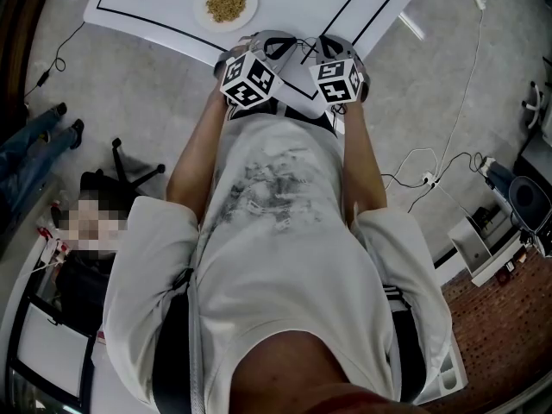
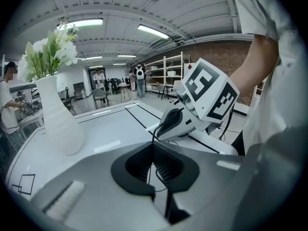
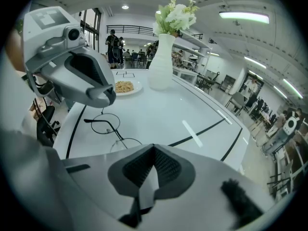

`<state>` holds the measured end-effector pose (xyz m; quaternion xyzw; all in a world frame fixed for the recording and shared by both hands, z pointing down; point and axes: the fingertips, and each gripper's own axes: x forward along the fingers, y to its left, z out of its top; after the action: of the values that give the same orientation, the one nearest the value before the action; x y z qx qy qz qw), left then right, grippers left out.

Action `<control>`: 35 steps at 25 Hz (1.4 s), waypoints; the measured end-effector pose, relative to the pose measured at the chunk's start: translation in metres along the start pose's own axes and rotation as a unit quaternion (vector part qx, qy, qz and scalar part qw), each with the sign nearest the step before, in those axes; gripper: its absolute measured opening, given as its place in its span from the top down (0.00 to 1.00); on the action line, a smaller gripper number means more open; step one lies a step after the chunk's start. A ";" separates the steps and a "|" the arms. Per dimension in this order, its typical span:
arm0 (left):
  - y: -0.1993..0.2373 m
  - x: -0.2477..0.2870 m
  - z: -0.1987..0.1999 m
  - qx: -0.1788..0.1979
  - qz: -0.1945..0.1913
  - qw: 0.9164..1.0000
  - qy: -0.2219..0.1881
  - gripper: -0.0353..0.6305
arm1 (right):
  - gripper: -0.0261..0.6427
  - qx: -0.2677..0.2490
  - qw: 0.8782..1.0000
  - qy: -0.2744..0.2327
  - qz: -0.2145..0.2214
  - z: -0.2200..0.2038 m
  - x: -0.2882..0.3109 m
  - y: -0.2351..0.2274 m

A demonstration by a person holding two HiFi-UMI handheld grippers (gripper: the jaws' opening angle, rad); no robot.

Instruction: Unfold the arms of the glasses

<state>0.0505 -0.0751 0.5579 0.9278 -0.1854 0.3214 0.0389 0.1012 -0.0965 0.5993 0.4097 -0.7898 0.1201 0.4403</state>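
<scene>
Thin black wire-rimmed glasses (image 3: pixel 115 134) lie low over the white table (image 3: pixel 168 114), near its front edge, with one arm (image 3: pixel 91 121) sticking out to the left. My right gripper (image 3: pixel 154 148) is shut at the near end of the frame, and the near lens rim runs in under its tip. My left gripper (image 3: pixel 103 97) hovers over the far lens, and a thin wire rises to its tip. In the left gripper view, that wire passes between the shut jaws of the left gripper (image 2: pixel 154 148) and leads to the right gripper (image 2: pixel 158 134). In the head view the glasses (image 1: pixel 291 52) sit between both grippers.
A white vase of flowers (image 3: pixel 161 61) stands further back on the table, with a plate of food (image 3: pixel 124 86) to its left. Black lines mark the tabletop. An office chair (image 1: pixel 129 166) and a seated person are on the floor to my left. Other people stand far off in the hall.
</scene>
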 end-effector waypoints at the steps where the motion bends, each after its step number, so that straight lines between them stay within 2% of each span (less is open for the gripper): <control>1: 0.001 -0.002 -0.001 -0.003 0.003 1.000 0.000 0.93 | 0.94 -0.002 1.000 0.002 -0.001 -0.001 0.001 0.001; 14: 0.005 -0.018 -0.012 -0.024 0.016 1.000 -0.005 0.93 | 0.94 -0.012 1.000 0.006 -0.023 -0.001 -0.001 0.002; 19: 0.004 -0.019 -0.012 -0.024 0.015 1.000 -0.009 0.93 | 0.94 -0.011 0.999 -0.031 -0.028 0.008 -0.016 0.007; 25: 0.009 -0.018 -0.010 -0.034 0.017 0.999 -0.018 0.93 | 0.94 -0.049 0.997 -0.056 -0.006 0.016 -0.019 0.026; 29: 0.014 -0.018 -0.009 -0.039 0.022 0.999 -0.022 0.93 | 0.94 -0.080 0.996 -0.046 0.005 0.012 -0.012 0.039; 35: 0.016 -0.023 -0.012 -0.049 0.030 0.998 -0.025 0.93 | 0.94 -0.095 0.995 -0.037 0.003 0.008 -0.009 0.045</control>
<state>0.0209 -0.0807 0.5524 0.9267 -0.2295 0.2893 0.0701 0.0652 -0.0678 0.5953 0.3681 -0.8145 0.0302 0.4475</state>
